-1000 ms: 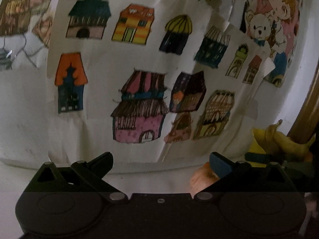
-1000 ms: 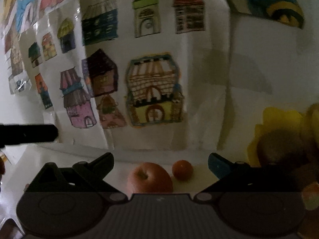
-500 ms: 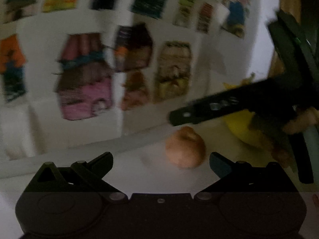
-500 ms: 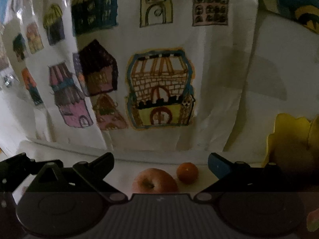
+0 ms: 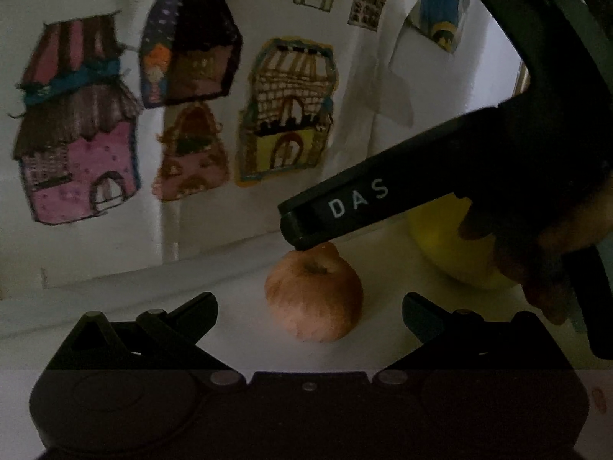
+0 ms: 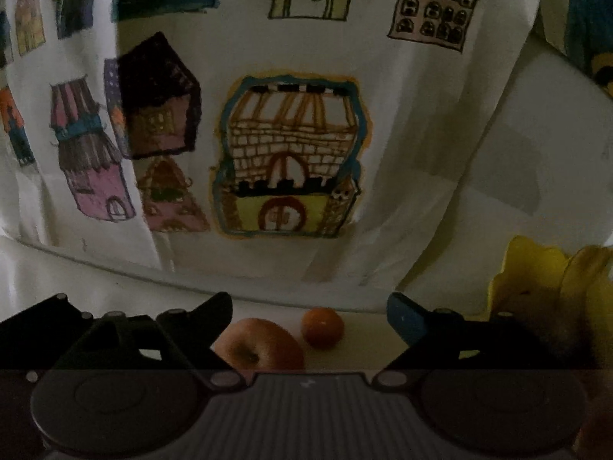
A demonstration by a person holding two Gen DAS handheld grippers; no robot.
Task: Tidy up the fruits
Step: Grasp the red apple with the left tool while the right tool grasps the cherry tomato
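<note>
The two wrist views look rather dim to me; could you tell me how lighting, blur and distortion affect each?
Left wrist view: dim, the apple soft, the house drawings smeared, the black bar lettered DAS sharp. Right wrist view: as dim but sharper, drawn outlines crisp, the table edge bowed by the fisheye lens.

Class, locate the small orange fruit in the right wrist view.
The small orange fruit lies on the white surface, just right of the apple, below the house drawings.

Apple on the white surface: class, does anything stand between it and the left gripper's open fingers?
Nothing lies between the left gripper and the apple. The right gripper's finger hangs just above the apple's far side, crowding the approach.
</note>
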